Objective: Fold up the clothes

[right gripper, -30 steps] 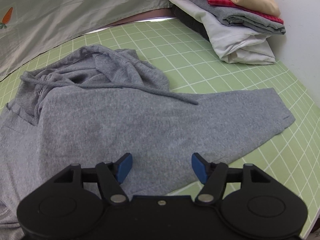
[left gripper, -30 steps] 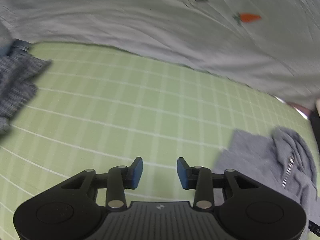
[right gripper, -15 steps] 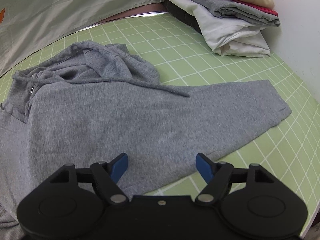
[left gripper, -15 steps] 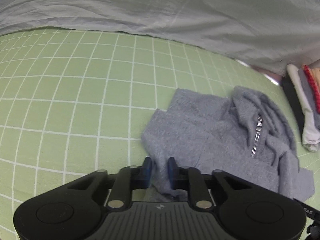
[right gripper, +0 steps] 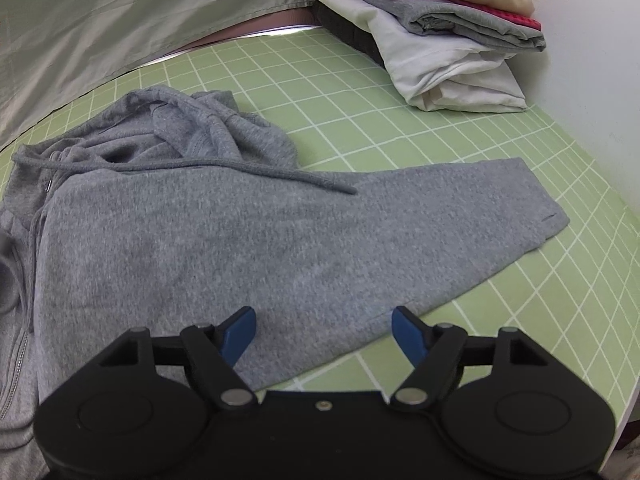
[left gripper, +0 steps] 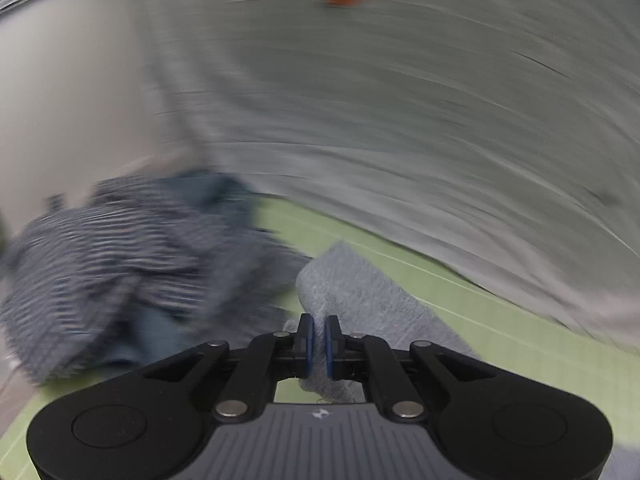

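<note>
The left hand-held gripper (left gripper: 318, 339) pinches the grey hoodie (right gripper: 224, 236); only the right view shows the right hand-held gripper (right gripper: 324, 330) spread wide, empty.

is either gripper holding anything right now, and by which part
The left gripper is shut on the gray hoodie, pinching a fold of fabric at its edge. The right gripper is open over the hoodie, holding nothing.

Green cutting mat (right gripper: 420, 148) with a white grid covering the work surface, pale grey sheet (right gripper: 100, 20) with small printed motifs draped behind it, plain white wall (right gripper: 592, 40) at the right, soft even indoor light, left view heavily motion-blurred
</note>
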Tool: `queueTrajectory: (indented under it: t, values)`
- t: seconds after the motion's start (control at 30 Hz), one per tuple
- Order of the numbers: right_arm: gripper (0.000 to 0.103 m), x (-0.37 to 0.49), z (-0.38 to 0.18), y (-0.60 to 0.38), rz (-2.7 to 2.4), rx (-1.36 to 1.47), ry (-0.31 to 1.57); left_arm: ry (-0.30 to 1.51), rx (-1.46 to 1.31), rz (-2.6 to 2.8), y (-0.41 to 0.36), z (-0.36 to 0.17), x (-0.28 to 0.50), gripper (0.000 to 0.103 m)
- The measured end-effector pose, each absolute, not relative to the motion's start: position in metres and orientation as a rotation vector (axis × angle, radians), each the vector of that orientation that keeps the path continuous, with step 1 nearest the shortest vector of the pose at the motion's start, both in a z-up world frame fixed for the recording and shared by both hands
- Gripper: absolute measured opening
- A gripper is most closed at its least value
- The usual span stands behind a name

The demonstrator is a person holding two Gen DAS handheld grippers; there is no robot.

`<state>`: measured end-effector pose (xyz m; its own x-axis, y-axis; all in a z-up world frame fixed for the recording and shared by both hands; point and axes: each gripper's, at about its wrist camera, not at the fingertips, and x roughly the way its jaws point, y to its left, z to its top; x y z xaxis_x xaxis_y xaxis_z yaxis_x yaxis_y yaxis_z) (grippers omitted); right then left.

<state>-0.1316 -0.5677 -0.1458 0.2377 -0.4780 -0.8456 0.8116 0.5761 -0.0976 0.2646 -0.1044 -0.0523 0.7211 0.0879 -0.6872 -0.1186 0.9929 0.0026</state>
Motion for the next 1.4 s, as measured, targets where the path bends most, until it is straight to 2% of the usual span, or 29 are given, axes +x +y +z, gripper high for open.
queueTrajectory:
  t: [0.07, 0.13, 0.23, 0.43, 0.77, 0.93, 1.0, 1.07, 1.1, 1.13, 1.17, 1.23, 1.27, 1.4]
  values:
    - [0.076, -0.131, -0.144, -0.566, -0.917, 0.399, 0.975, 0.763, -0.077, 0.148, -0.076, -0.051, 0.266, 0.016]
    - [0.076, -0.130, -0.142, -0.563, -0.917, 0.399, 0.969, 0.779, -0.117, 0.092, -0.061, -0.053, 0.255, 0.043]
    - [0.076, -0.130, -0.139, -0.557, -0.909, 0.418, 0.953, 0.858, -0.093, -0.044, -0.070, -0.071, 0.227, 0.058]
    - [0.077, -0.134, -0.132, -0.534, -0.866, 0.452, 0.927, 1.051, 0.058, -0.278, -0.114, -0.127, 0.148, 0.068]
    - [0.081, -0.147, -0.117, -0.469, -0.673, 0.446, 0.889, 1.125, -0.025, -0.419, -0.103, -0.151, 0.092, 0.076]
    - [0.082, -0.139, -0.133, -0.448, -0.589, 0.482, 0.939, 1.091, 0.036, -0.467, -0.101, -0.153, 0.076, 0.076]
    - [0.078, -0.136, -0.141, -0.442, -0.568, 0.497, 0.947, 1.084, 0.037, -0.466, -0.101, -0.153, 0.074, 0.074]
    - [0.070, -0.132, -0.145, -0.438, -0.554, 0.495, 0.943, 1.077, 0.043, -0.467, -0.101, -0.152, 0.071, 0.067]
    - [0.065, -0.130, -0.144, -0.436, -0.553, 0.480, 0.939, 1.079, 0.036, -0.480, -0.102, -0.152, 0.070, 0.057]
    - [0.049, -0.128, -0.143, -0.435, -0.544, 0.471, 0.936, 1.080, 0.029, -0.493, -0.102, -0.151, 0.069, 0.047]
    - [0.032, -0.127, -0.142, -0.433, -0.533, 0.464, 0.934, 1.085, 0.018, -0.499, -0.103, -0.152, 0.067, 0.042]
    - [0.019, -0.125, -0.140, -0.431, -0.507, 0.455, 0.933, 1.100, 0.009, -0.512, -0.105, -0.152, 0.063, 0.025]
    - [0.008, -0.125, -0.139, -0.429, -0.487, 0.435, 0.933, 1.102, 0.015, -0.508, -0.106, -0.152, 0.060, 0.024]
    - [0.005, -0.131, -0.133, -0.421, -0.456, 0.304, 0.936, 1.111, 0.012, -0.477, -0.105, -0.150, 0.048, 0.021]
